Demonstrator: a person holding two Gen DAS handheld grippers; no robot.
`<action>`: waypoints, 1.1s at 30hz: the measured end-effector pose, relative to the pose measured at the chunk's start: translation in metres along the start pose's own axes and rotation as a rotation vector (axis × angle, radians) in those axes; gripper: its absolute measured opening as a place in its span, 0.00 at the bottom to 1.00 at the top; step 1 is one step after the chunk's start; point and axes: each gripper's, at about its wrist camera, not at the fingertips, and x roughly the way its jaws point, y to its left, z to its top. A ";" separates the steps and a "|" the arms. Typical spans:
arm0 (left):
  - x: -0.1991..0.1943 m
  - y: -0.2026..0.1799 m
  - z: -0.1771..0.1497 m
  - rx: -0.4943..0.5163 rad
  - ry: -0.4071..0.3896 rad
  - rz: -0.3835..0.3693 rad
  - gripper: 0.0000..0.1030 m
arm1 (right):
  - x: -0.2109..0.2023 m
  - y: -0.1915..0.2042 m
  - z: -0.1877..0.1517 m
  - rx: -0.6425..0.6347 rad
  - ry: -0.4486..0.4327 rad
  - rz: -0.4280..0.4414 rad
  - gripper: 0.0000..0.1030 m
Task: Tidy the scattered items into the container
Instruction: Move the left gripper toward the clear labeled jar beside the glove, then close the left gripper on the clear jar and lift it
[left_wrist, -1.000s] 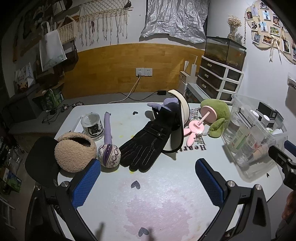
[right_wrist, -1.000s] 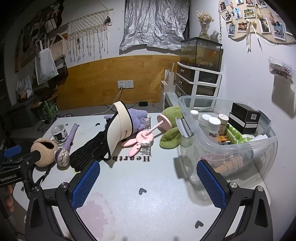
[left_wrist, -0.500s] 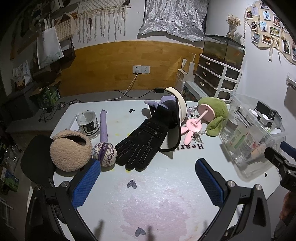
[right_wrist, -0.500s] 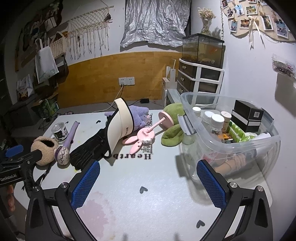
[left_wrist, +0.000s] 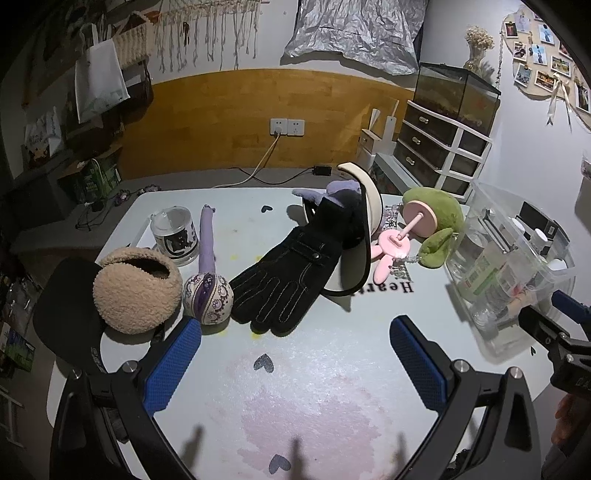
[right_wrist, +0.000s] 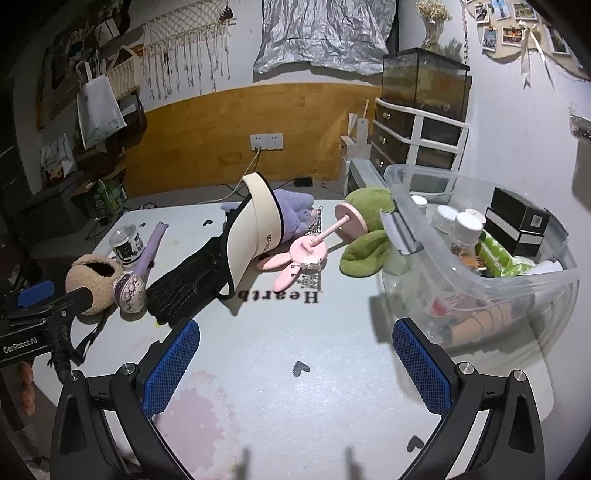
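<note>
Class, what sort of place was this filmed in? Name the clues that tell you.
Probably a lived-in room at home, perhaps a bedroom or hobby corner: a fish tank sits on a drawer unit, photos are pinned on the wall, and a macrame hanging decorates it.

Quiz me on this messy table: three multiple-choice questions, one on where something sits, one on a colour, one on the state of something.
1. Where is the glass jar?
A. In the bin
B. On the table beside the purple stick
C. Under the glove

2. What colour is the glove?
A. Black
B. Red
C. White

3. How are the two grippers?
A. Both shut on items
B. Left holds the glove
C. Both open and empty

Answers:
1 B: the jar stands by the purple stick, far from the bin.
2 A: it is black with pale stitching.
3 C: left gripper and right gripper show wide gaps with only table between.
</note>
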 end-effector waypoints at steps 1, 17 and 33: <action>0.002 0.000 0.000 0.000 0.003 0.000 1.00 | 0.002 0.000 0.000 0.001 0.007 0.003 1.00; 0.047 0.032 0.018 -0.049 0.053 0.037 0.98 | 0.049 0.005 0.017 0.018 0.091 0.028 1.00; 0.131 0.115 0.069 -0.107 0.076 0.195 0.98 | 0.110 0.003 0.028 0.075 0.234 0.032 1.00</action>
